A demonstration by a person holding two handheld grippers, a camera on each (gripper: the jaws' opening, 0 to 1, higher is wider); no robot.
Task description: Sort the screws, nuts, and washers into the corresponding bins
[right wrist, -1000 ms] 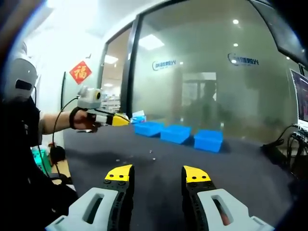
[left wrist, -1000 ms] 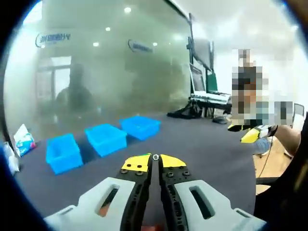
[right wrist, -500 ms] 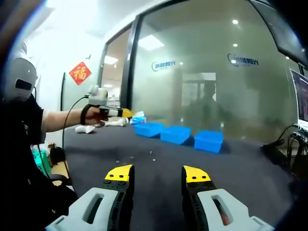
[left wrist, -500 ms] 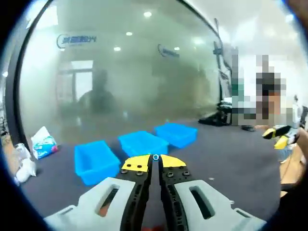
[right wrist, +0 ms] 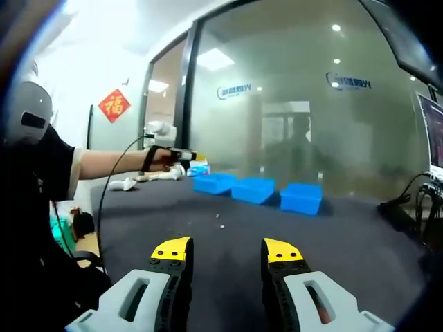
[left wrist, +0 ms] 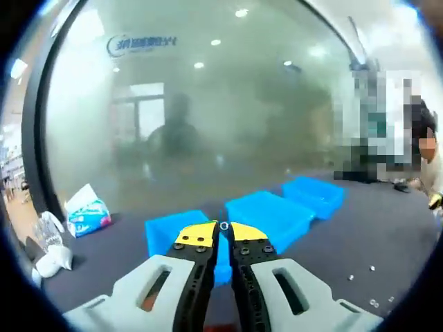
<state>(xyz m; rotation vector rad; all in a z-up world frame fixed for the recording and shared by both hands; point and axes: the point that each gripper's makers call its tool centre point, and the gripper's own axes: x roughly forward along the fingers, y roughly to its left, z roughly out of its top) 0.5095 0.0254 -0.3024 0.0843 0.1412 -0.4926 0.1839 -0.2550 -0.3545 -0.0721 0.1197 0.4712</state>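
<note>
The left gripper (left wrist: 223,235) is clenched on a small ring (left wrist: 223,225), probably a washer or nut, pinched at the tips of its jaws and held over the nearest of three blue bins (left wrist: 181,234), likely for dropping in. The bins sit in a row on the dark tabletop (right wrist: 332,242). The right gripper (right wrist: 227,250) hangs released and empty. A few loose parts (left wrist: 361,278) lie scattered on the tabletop, too small to count.

Left gripper (left wrist: 223,232) tips cover front of nearest blue bin (left wrist: 181,232). Tiny ring (left wrist: 223,225) at tips: too small to ID. Specks (left wrist: 372,302) on table right of claw and specks (right wrist: 220,223) ahead of right gripper (right wrist: 227,250): type unreadable.
</note>
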